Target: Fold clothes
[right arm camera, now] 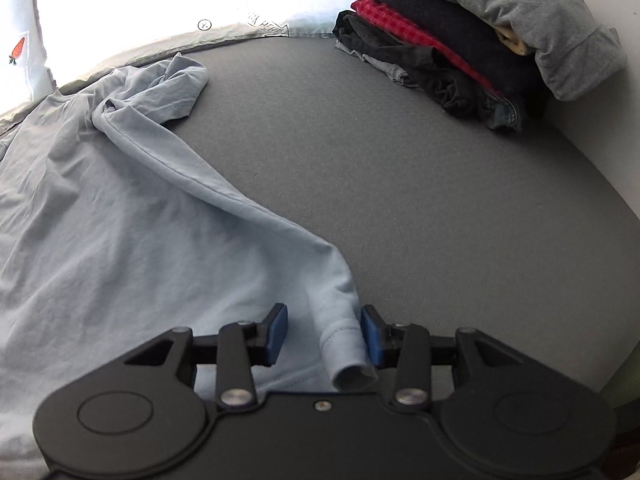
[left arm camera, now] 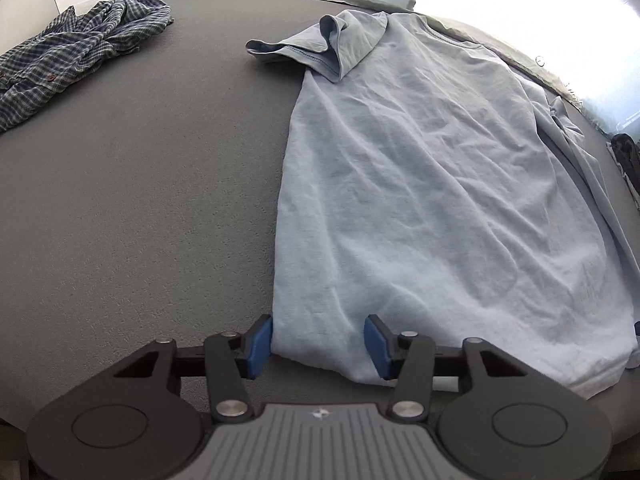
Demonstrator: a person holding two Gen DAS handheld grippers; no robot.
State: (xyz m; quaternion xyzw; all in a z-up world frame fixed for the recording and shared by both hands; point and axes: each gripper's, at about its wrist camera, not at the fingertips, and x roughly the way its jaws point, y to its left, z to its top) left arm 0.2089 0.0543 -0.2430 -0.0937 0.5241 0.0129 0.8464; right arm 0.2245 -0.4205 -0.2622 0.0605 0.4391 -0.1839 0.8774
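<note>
I have the light blue T-shirt (left arm camera: 432, 184) spread on the grey table (left arm camera: 140, 200), collar at the far edge, hem nearest me. My left tool (left arm camera: 318, 346) stands part open astride the hem's near left corner, pads not pressing, so it holds nothing. My right tool (right arm camera: 324, 334) is likewise part open around the rolled near right corner (right arm camera: 348, 360); the right pad touches the roll, the left stands clear, so I count no grip there either.

My worry is that closing now may catch only the top layer on the left, or let the roll squirt out on the right, and the fold would then drag crooked. The right side seam (right arm camera: 200, 184) is already ridged and the right sleeve (right arm camera: 176, 84) bunched, which would set creases in.

A plaid shirt (left arm camera: 80, 52) lies crumpled far left, and a stack of folded clothes (right arm camera: 472, 40) sits far right. Both are well apart from the shirt, so nothing blocks me.
</note>
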